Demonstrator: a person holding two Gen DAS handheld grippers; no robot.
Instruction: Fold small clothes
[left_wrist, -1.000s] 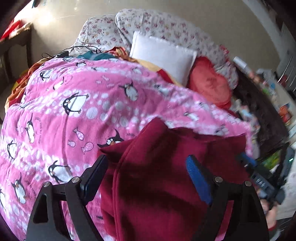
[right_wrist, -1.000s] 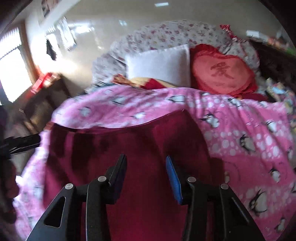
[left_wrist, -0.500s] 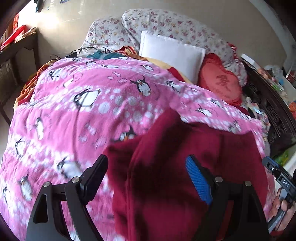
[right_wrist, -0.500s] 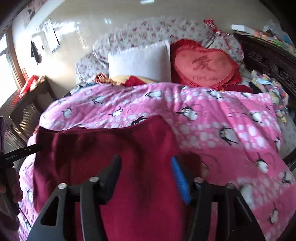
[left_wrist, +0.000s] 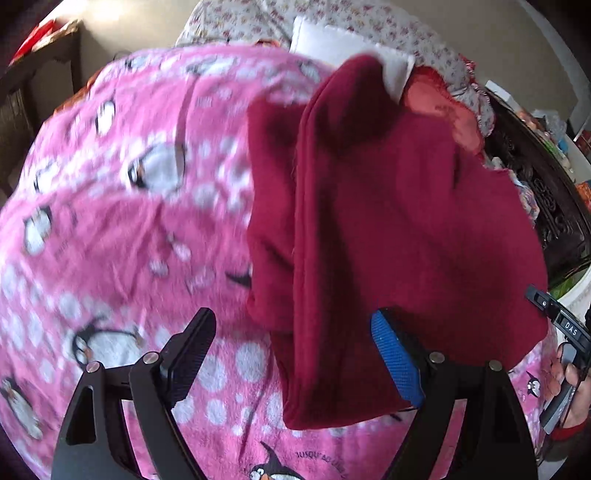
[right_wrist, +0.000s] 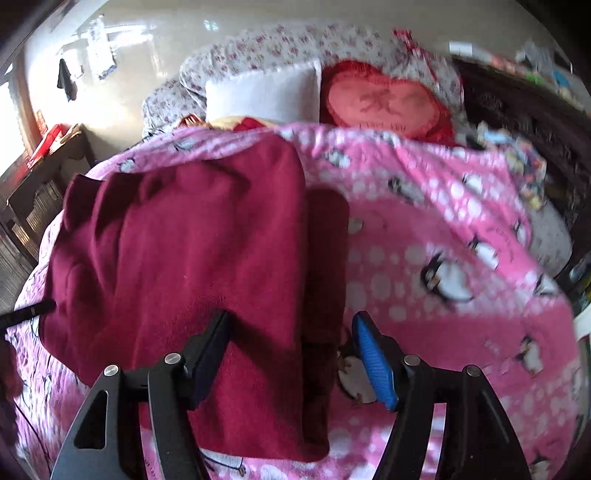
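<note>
A dark red garment (left_wrist: 388, 221) lies on the pink penguin blanket (left_wrist: 122, 221), folded over on itself with a doubled edge along its left side. My left gripper (left_wrist: 295, 354) is open, its jaws wide apart over the garment's near left edge. In the right wrist view the same garment (right_wrist: 192, 251) lies on the blanket (right_wrist: 443, 258). My right gripper (right_wrist: 291, 354) is open over the garment's near right edge. Neither gripper holds cloth.
A white pillow (right_wrist: 262, 92), a red heart cushion (right_wrist: 384, 101) and floral pillows (right_wrist: 280, 44) lie at the bed's head. Dark wooden furniture (left_wrist: 546, 206) stands to the right, a wooden table (right_wrist: 44, 170) to the left. The other gripper's handle (left_wrist: 561, 325) shows at right.
Both grippers have moved down and closer to the bed. The garment fills more of both views and its far part now looks folded over. Both stay open.
</note>
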